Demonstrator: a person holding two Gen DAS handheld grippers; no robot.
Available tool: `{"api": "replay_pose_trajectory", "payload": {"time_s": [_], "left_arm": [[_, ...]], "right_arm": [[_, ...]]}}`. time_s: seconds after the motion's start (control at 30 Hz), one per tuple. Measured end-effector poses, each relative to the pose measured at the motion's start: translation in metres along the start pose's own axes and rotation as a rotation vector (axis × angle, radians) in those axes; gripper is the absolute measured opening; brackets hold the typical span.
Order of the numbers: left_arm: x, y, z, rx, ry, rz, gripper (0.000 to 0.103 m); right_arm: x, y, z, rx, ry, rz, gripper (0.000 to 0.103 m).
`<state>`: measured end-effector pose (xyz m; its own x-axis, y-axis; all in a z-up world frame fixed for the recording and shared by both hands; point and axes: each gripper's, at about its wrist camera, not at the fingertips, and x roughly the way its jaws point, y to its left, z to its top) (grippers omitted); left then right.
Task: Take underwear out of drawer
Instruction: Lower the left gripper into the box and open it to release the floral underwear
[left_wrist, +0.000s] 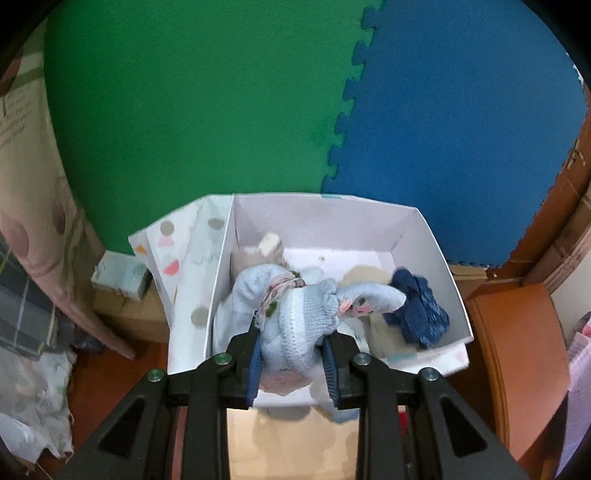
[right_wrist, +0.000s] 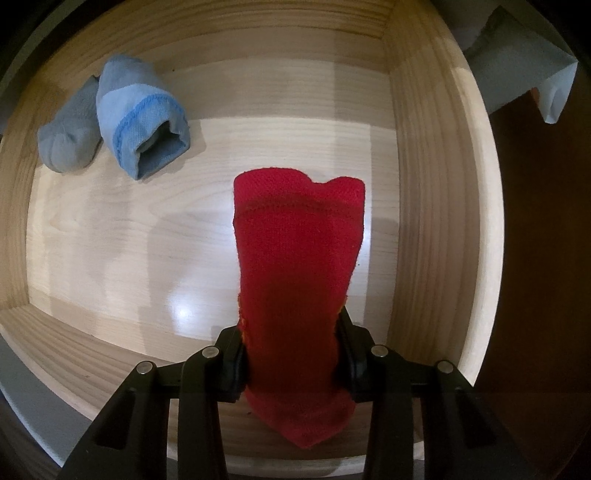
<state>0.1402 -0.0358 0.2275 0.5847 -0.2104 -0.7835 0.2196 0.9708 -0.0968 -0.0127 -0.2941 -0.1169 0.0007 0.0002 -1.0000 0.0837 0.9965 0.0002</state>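
Right wrist view looks straight down into the wooden drawer (right_wrist: 110, 229), where the right gripper (right_wrist: 293, 354) has its jaws pinched on a red sock (right_wrist: 295, 258); they are closing a little further on it, the pads pressed into the fabric at both sides. The sock stretches from the jaws toward 12 o'clock, its open cuff over the middle of the drawer floor; whether it is lifted clear or resting on the wood I cannot tell. At 10 o'clock, well apart from the red one, lie two more pieces on the floor: a light blue sock (right_wrist: 144, 122) with a darker band, and a grey sock (right_wrist: 70, 133) touching its left side. Left wrist view shows the left gripper (left_wrist: 291, 354) held narrow on a pale blue knitted piece (left_wrist: 295, 314) with flowered trim, hanging over a white box (left_wrist: 436, 243) that stands on green and blue foam mats (left_wrist: 221, 110). Inside the box, at 3 o'clock from the jaws, sits a dark blue knitted item (left_wrist: 417, 310), with other pale cloth beneath. As a judgement, the task is well along but not finished: some pieces are already in the box, one is over it and apparently about to be dropped, one is gripped in the drawer, and two remain on the drawer floor to be fetched.
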Motion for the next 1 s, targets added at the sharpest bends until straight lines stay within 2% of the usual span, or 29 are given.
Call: {"api": "replay_pose_trajectory", "payload": {"time_s": [0.2, 0.33, 0.53, 0.73, 0.83, 1.0], "left_arm": [[0.04, 0.003, 0.01, -0.018, 0.05, 0.038, 0.028], [0.067, 0.008, 0.006, -0.012, 0.106, 0.074, 0.028], [0.087, 0.004, -0.005, 0.028, 0.135, 0.114, 0.033], [0.09, -0.001, -0.008, 0.039, 0.15, 0.127, 0.038], [0.084, -0.003, -0.006, 0.057, 0.145, 0.128, 0.045], [0.069, -0.004, -0.005, 0.073, 0.136, 0.118, 0.049]], "right_arm": [[-0.001, -0.005, -0.002, 0.003, -0.003, 0.006, 0.036], [-0.001, -0.006, -0.002, 0.0, -0.004, 0.006, 0.036], [-0.002, 0.0, 0.003, -0.006, -0.003, 0.002, 0.036], [-0.002, 0.001, 0.003, -0.009, -0.004, 0.0, 0.036], [-0.003, 0.005, 0.004, -0.012, -0.004, -0.003, 0.036], [-0.004, 0.007, 0.004, -0.011, -0.004, -0.004, 0.036]]}}
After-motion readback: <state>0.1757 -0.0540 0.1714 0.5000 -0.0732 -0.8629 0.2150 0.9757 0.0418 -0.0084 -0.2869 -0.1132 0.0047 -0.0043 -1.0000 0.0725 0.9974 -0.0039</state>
